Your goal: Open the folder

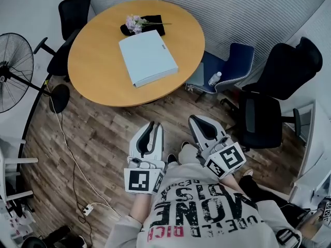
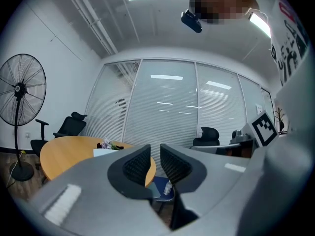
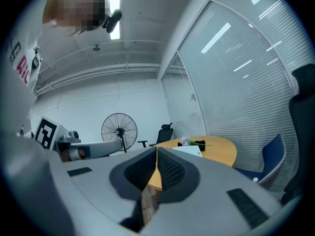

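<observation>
A closed pale blue folder (image 1: 148, 57) lies flat on the round wooden table (image 1: 98, 61). It shows small and far off in the left gripper view (image 2: 106, 152) and the right gripper view (image 3: 188, 150). Both grippers hang over the wooden floor, short of the table's near edge and pointing level toward it. My left gripper (image 1: 152, 125) (image 2: 155, 149) is open by a narrow gap with nothing between its jaws. My right gripper (image 1: 196, 120) (image 3: 156, 150) is shut with its tips touching, holding nothing.
A small bunch of flowers (image 1: 136, 22) on a black holder lies behind the folder. A blue chair (image 1: 235, 61) with a water bottle (image 1: 214, 78) stands right of the table, black office chairs (image 1: 269, 102) around it. A standing fan (image 1: 13, 79) and a floor cable (image 1: 72, 159) are at the left.
</observation>
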The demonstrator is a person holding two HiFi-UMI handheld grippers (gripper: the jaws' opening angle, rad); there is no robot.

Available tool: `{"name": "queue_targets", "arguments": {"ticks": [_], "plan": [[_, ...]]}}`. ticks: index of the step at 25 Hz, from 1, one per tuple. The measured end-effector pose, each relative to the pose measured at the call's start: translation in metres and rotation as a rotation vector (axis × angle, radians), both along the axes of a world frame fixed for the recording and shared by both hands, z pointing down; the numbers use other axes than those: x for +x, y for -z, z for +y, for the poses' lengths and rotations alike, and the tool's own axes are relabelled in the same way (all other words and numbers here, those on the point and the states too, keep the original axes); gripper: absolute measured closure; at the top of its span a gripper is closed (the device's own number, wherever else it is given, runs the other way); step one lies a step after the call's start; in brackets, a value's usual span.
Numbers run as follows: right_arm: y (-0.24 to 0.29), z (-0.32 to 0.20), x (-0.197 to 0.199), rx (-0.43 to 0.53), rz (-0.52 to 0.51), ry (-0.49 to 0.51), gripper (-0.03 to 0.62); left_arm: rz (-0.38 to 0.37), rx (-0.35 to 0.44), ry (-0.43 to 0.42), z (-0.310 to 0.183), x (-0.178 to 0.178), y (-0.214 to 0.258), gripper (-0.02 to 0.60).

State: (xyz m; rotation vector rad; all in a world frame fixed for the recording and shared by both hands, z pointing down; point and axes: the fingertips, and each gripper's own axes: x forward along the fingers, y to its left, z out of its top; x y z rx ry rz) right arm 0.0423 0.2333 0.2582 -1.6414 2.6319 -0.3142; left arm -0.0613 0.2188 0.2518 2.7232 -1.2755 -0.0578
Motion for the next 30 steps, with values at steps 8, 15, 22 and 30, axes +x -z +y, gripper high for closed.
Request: {"name": "queue_targets", "arguments": {"ticks": [8, 15, 22, 30], "plan": [[-0.012, -0.041, 0.003, -0.028, -0.018, 0.051, 0.582, -0.006, -0.021, 0.055, -0.036, 0.003, -0.008, 0.509], [-0.016, -0.102, 0.014, -0.026, -0.017, 0.143, 0.582, -0.006, -0.014, 0.121, -0.084, 0.019, -0.011, 0.509], [-0.015, -0.146, 0.027, -0.017, -0.002, 0.201, 0.581, 0.004, 0.008, 0.170, -0.124, 0.034, -0.007, 0.509], [-0.014, -0.175, 0.044, -0.013, -0.023, 0.243, 0.582, -0.004, 0.011, 0.206, -0.149, 0.049, -0.008, 0.509]]}}
